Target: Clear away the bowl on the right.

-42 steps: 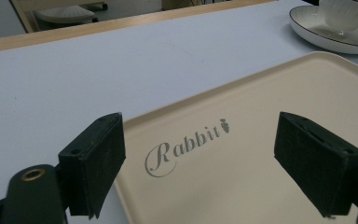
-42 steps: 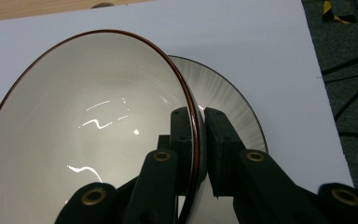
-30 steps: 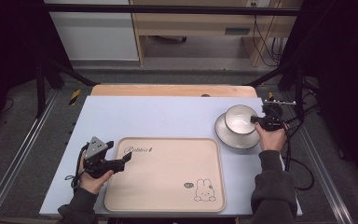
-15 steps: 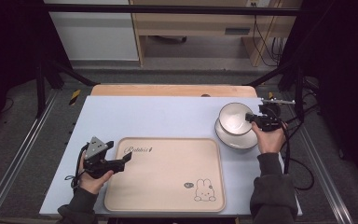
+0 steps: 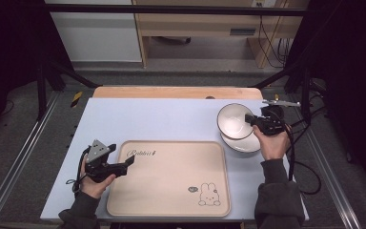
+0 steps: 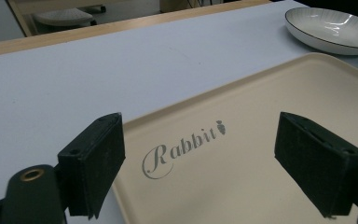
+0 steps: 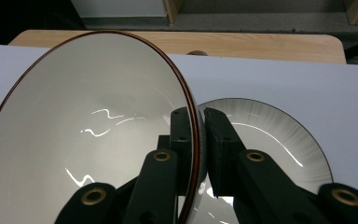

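At the right side of the table [image 5: 124,119], the right gripper [image 5: 253,120] pinches the rim of a white bowl [image 5: 235,120] with a dark reddish edge; in the right gripper view one jaw sits inside the bowl [image 7: 88,140] and the other outside, pressed together on the wall. The bowl hangs tilted, clear of the plate [image 5: 244,142] below it, a pale plate with a thin dark rim and fine rays toward its edge, lying on the blue-grey tabletop just right of the tray [image 5: 171,195]. By my reading, the step in hand is carrying the bowl off the plate, most likely toward the beige tray with its rabbit drawing and "Rabbit" lettering. The next move calls for a steady sideways carry and a levelling of the wrist, so the bowl comes down flat on its foot rather than on its edge; a thin, glazed rim gripped at one spot could swing or slip. Bowl, plate [image 7: 279,140] and tray [image 6: 261,186] all hold nothing. The left gripper [image 5: 131,161] hovers at the tray's near left corner with its jaws spread wide and nothing between them.
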Tool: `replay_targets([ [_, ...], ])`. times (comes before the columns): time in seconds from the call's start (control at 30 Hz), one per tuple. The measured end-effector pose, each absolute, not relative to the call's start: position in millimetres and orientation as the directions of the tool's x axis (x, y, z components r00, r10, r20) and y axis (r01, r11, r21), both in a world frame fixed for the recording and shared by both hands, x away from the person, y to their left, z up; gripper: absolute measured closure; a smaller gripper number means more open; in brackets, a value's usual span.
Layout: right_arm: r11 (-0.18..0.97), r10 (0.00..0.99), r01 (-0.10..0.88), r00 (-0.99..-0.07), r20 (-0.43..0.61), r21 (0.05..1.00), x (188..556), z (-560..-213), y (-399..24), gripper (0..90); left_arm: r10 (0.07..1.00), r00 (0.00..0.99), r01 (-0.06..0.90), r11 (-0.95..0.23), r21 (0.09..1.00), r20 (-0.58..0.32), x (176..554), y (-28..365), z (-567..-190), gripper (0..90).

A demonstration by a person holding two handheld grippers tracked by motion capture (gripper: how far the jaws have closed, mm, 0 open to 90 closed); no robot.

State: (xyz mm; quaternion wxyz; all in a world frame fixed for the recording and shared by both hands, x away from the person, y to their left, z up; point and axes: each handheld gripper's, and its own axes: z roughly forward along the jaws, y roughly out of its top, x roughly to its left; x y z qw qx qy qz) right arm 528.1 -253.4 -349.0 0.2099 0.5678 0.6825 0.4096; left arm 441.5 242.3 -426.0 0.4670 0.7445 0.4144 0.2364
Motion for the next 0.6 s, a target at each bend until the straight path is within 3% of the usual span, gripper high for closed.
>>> replay_targets([
  [0.6,0.101,0.88,0.568,-0.433,0.192,0.816,515,-340,-195,82.5,0.834,0.55,0.391,-0.223,0.893,-0.033,440,242,-424,15.5],
])
